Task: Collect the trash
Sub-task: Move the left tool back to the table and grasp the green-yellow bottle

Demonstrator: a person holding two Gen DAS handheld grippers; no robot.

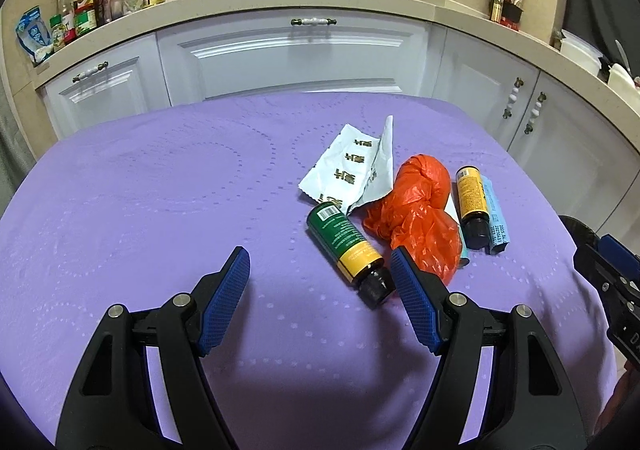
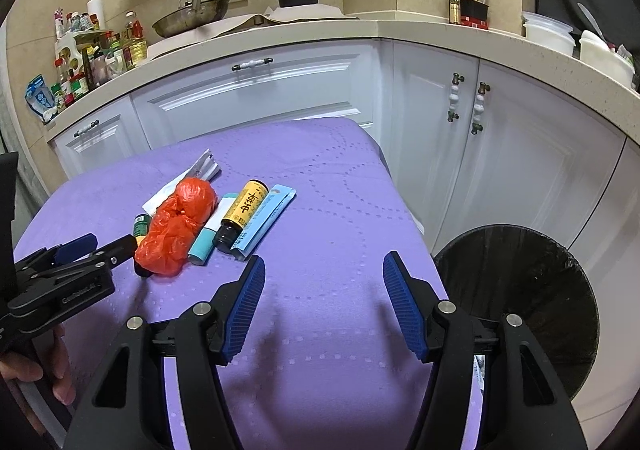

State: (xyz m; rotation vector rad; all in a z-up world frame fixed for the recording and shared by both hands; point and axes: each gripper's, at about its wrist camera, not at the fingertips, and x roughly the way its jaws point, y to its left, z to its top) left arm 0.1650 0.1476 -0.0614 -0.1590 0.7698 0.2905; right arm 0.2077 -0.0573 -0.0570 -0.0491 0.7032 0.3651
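Left gripper (image 1: pixel 320 274): jaws wide, empty, green bottle (image 1: pixel 346 248) just ahead. Right gripper (image 2: pixel 324 274): wide, empty. Trash near table's (image 1: pixel 120 189) right edge; orange bag (image 2: pixel 176 226) beside yellow bottle (image 2: pixel 240 215). Bin (image 2: pixel 520 290) beyond that edge.

Bare purple tablecloth (image 2: pixel 328 209) between litter pile and bin (image 2: pixel 532 290).

Two small bottles, one green-labelled (image 1: pixel 344 240) and one yellow-labelled (image 1: pixel 472 205); one orange plastic bag (image 1: pixel 416 217); one white sachet (image 1: pixel 344 169); one blue packet (image 1: pixel 494 217); one black bin (image 2: pixel 532 302).
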